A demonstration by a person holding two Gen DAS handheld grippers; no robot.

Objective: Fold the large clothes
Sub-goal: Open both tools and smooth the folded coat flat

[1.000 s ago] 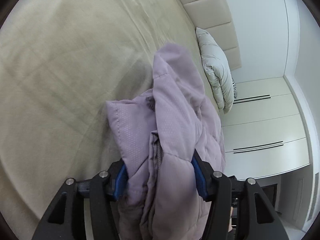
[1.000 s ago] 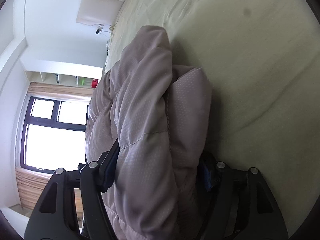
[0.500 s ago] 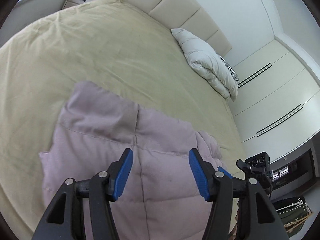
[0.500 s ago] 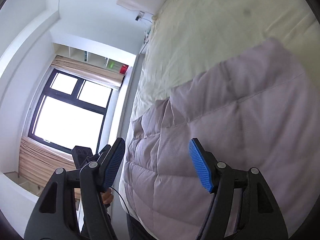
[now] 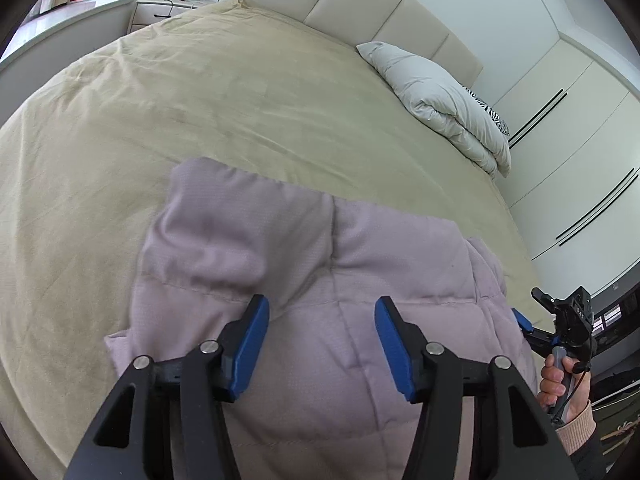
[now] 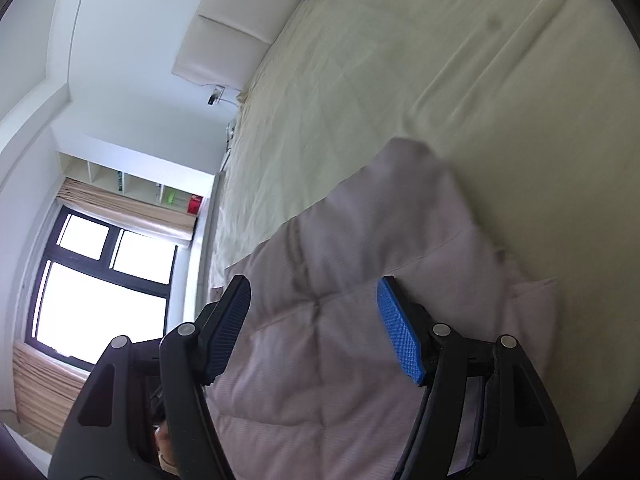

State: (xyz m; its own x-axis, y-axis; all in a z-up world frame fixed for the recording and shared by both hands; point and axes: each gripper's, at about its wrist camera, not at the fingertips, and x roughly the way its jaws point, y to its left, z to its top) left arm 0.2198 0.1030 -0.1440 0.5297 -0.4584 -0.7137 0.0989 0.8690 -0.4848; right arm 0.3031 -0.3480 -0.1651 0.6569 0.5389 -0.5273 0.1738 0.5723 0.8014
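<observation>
A second ago both of your grippers were squeezing bunched-up folds of the lilac puffy jacket (image 5: 320, 288); now both have let go and it lies flat on the tan bed cover (image 5: 200, 92). In your left wrist view, your left gripper (image 5: 320, 340) hangs above the near part of the jacket with its blue pads (image 5: 250, 340) apart and nothing between them. The jacket is spread out in front of you, with a stitched seam running down its middle. At the far side of the bed a white folded duvet (image 5: 444, 100) sits by the padded headboard (image 5: 380, 12). At the right edge you can see your other hand (image 5: 560, 384) around its handle. In your right wrist view, your right gripper (image 6: 312, 324) also floats over the jacket (image 6: 360, 280), jaws apart and holding nothing. This picture is a bit blurry. The bed cover (image 6: 400, 80) stretches away beyond the jacket, and a bright window (image 6: 92, 292) shows on the left.
</observation>
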